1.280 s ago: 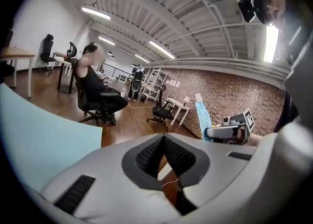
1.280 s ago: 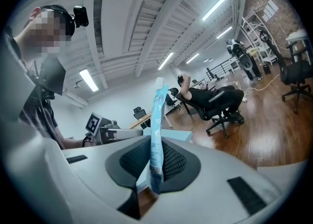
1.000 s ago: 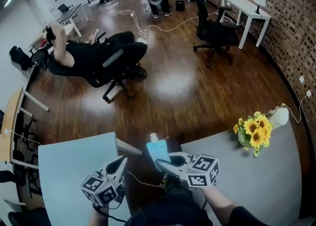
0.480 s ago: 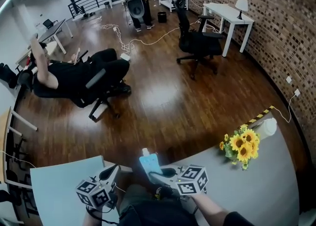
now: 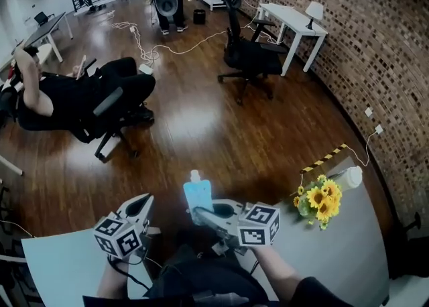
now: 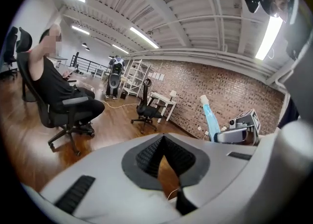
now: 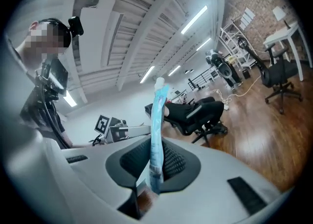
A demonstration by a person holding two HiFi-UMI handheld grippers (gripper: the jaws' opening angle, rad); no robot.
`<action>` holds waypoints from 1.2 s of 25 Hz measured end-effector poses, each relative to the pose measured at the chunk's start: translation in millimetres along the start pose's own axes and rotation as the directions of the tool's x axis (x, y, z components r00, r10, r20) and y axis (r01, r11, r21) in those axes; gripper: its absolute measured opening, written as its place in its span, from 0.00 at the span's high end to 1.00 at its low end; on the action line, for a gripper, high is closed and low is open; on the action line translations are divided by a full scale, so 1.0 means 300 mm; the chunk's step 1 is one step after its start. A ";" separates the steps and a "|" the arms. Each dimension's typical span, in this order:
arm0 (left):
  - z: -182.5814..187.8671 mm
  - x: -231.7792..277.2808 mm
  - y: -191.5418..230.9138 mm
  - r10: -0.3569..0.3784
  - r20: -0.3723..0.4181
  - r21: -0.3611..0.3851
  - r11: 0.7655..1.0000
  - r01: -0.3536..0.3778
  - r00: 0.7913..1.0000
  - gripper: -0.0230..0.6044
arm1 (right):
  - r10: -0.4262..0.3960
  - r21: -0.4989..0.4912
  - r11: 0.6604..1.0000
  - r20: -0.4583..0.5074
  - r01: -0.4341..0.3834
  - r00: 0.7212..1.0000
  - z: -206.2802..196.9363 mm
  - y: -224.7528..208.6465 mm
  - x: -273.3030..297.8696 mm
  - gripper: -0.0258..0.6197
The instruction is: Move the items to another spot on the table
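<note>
Though edge-on between right tongs [image 7: 152, 169], pouch [image 5: 198, 197] broad overhead

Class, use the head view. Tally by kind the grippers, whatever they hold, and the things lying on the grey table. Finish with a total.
grippers: 2 (left gripper, right gripper)
blue pouch: 1
sunflower bunch: 1
white cylinder: 1
total: 5
</note>
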State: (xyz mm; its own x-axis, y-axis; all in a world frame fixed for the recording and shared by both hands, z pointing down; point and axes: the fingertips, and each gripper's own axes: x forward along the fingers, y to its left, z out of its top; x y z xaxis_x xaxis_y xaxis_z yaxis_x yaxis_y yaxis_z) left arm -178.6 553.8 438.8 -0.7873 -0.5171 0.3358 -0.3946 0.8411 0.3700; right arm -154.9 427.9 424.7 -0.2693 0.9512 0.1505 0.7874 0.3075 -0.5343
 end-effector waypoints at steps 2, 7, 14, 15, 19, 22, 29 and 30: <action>0.050 0.020 0.057 -0.028 0.027 -0.019 0.999 0.029 0.999 0.97 | -0.021 -0.021 1.000 0.003 0.021 1.000 0.066 -0.011 0.067 0.89; 0.111 0.029 0.256 -0.020 0.092 -0.124 0.992 0.031 0.996 0.97 | -0.045 -0.060 0.997 -0.010 0.044 0.999 0.180 0.002 0.212 0.89; 0.170 0.022 0.425 -0.060 0.130 -0.151 0.985 0.080 0.990 0.97 | -0.056 -0.084 0.995 -0.031 0.054 0.998 0.232 -0.002 0.391 0.90; 0.174 0.023 0.442 -0.063 0.135 -0.162 0.983 0.085 0.989 0.97 | -0.047 -0.090 0.995 -0.044 0.043 0.998 0.229 0.010 0.414 0.90; 0.179 0.033 0.474 -0.082 0.147 -0.204 0.973 0.112 0.986 0.97 | -0.027 -0.141 0.990 -0.115 0.010 0.993 0.218 0.042 0.474 0.90; 0.221 0.057 0.466 -0.143 0.186 -0.175 0.969 0.176 0.972 0.97 | -0.034 -0.159 0.987 -0.111 0.016 0.993 0.255 0.019 0.503 0.90; 0.285 0.045 0.454 -0.194 0.218 -0.109 0.969 0.221 0.957 0.96 | -0.045 -0.155 0.988 -0.112 0.027 0.993 0.272 -0.011 0.530 0.89; 0.282 0.051 0.458 -0.195 0.211 -0.112 0.969 0.222 0.958 0.96 | -0.050 -0.153 0.988 -0.108 0.033 0.993 0.270 -0.018 0.530 0.89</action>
State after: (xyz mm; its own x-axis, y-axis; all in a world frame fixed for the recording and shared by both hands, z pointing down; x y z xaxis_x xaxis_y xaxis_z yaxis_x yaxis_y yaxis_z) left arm -285.0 674.7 421.5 -0.7772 -0.6257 0.0665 -0.5037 0.6821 0.5301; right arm -246.7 575.5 384.2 -0.2470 0.9317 0.2661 0.8535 0.3393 -0.3955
